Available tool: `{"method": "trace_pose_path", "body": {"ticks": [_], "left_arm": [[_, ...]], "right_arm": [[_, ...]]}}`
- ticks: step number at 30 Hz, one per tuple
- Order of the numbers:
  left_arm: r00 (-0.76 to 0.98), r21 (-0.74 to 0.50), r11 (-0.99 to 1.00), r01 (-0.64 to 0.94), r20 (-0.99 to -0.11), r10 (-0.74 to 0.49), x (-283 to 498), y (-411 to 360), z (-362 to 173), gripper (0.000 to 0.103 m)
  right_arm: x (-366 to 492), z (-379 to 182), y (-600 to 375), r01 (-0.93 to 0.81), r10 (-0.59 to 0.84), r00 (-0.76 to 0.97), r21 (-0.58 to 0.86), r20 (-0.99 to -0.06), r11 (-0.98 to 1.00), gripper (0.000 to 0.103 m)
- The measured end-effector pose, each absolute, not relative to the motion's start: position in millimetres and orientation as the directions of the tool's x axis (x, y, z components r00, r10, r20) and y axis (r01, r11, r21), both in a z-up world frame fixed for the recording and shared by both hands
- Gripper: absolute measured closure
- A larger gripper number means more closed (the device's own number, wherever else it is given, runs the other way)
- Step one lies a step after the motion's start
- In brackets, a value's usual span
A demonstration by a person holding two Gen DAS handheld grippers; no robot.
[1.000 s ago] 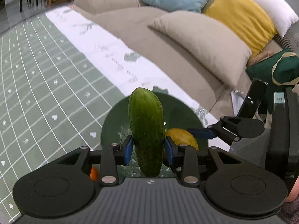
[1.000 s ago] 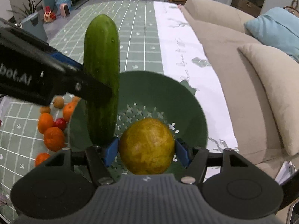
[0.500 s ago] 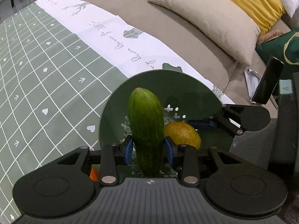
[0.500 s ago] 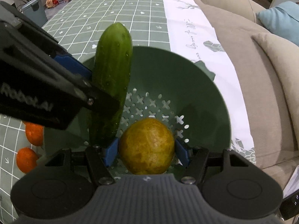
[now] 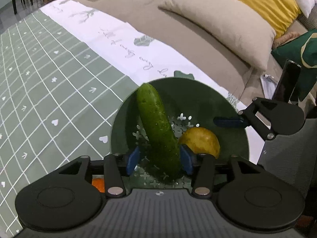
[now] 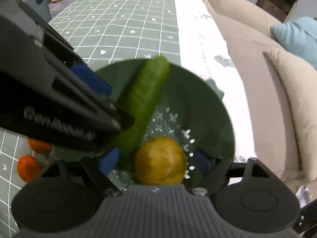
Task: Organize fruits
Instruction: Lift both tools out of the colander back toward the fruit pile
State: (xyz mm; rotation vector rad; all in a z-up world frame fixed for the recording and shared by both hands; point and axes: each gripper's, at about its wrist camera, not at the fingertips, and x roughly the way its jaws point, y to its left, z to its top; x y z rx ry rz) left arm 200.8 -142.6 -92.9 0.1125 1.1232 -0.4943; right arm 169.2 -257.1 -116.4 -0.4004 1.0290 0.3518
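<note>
Left gripper (image 5: 159,158) open, cucumber (image 5: 157,130) loose between pads, tilted in green colander (image 5: 208,103). Right gripper (image 6: 156,161) spread wide around yellow citrus (image 6: 160,163) on colander floor, no contact. Cucumber blurred in right view; oranges (image 6: 27,167) partly hidden.

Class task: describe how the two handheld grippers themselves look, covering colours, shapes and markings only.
The left gripper and right gripper both have a matte dark grey ribbed body, two round black discs, black linkage arms with silver rivets, and blue fingertip pads. The left one's side carries blurred white lettering. No cables or sleeves show.
</note>
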Motion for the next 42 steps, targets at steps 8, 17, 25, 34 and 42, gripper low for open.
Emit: {"method": "trace_pose_path", "body": {"ticks": [8,17,25,34,42], "left_arm": [[0.462,-0.133,0.894,0.429,-0.817,-0.343,157.4,-103.1,-43.2,0.044],[0.563,-0.143,0.942,0.302,-0.771,-0.298,101.8,-40.1,-27.8,0.044],[0.514,-0.198,0.958,0.207,-0.811,-0.279,69.0,-12.7,-60.4,0.044],[0.505,-0.131,0.973,0.192,-0.836,-0.212,45.5,-8.5,-91.8,0.049],[0.496,-0.088,0.988,0.125,-0.857,-0.139,50.6,-0.8,-110.2,0.05]], "right_arm": [[136.0,-70.5,-248.5,-0.404,0.08,0.559,-0.187,-0.826,0.896,0.024],[73.6,-43.7,-238.2,-0.277,0.225,0.633,0.054,-0.74,0.959,0.025],[27.1,-62.8,-201.7,-0.3,0.331,0.613,0.176,-0.718,0.938,0.04],[23.6,-106.3,-169.6,-0.337,0.331,0.517,0.167,-0.789,0.926,0.056],[32.1,-121.9,-154.5,-0.343,0.285,0.501,0.115,-0.817,0.932,0.056]]}}
